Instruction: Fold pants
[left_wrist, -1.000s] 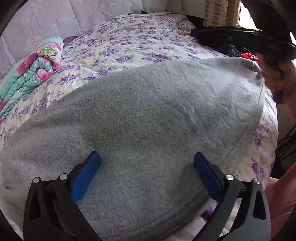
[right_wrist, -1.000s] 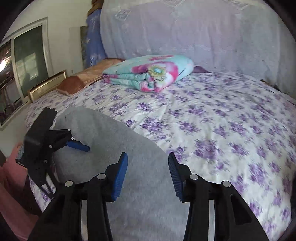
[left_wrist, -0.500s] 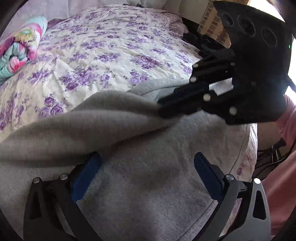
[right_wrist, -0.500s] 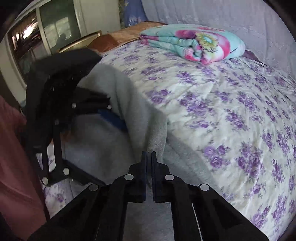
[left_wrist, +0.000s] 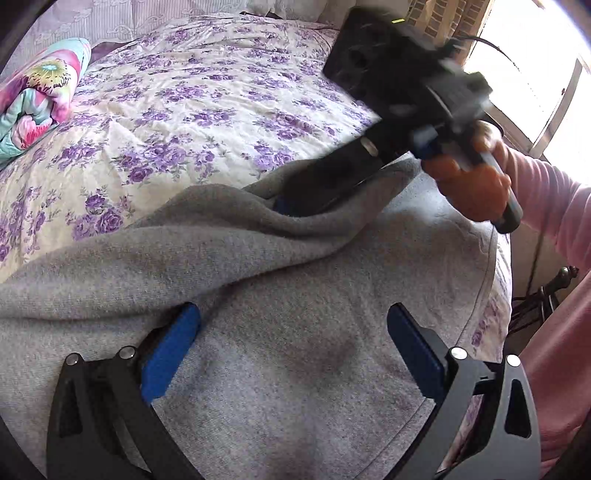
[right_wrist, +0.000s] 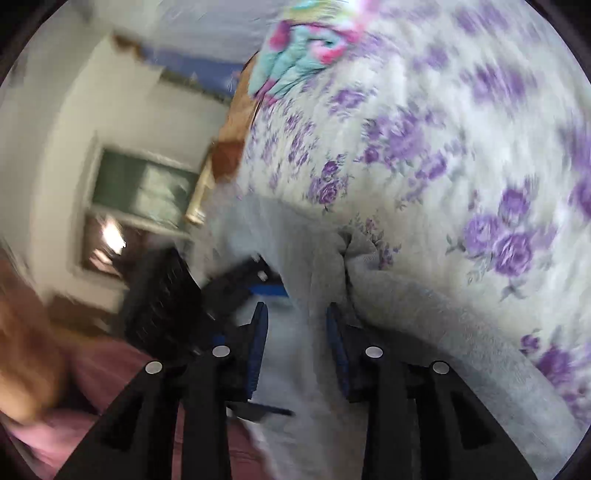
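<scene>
Grey fleece pants (left_wrist: 295, 350) lie on the near part of the bed, with their far edge lifted and folded toward me as a thick ridge (left_wrist: 229, 229). My left gripper (left_wrist: 291, 332) is open, its blue pads resting low over the flat grey cloth. My right gripper (right_wrist: 297, 325) is tilted and blurred; its jaws stand partly apart with a fold of the grey pants (right_wrist: 310, 273) between them. In the left wrist view the right gripper (left_wrist: 291, 205) reaches into the raised fold, its tips buried in cloth.
The bed has a white cover with purple flowers (left_wrist: 207, 107). A rolled colourful quilt (left_wrist: 33, 99) lies at the far left. A window (left_wrist: 546, 103) is on the right. The person's pink sleeve (left_wrist: 554, 206) is at the right edge.
The right gripper pinched the far edge of the pants, carried it over toward the near side, and its jaws have now come apart. The left gripper has stayed open in place.
</scene>
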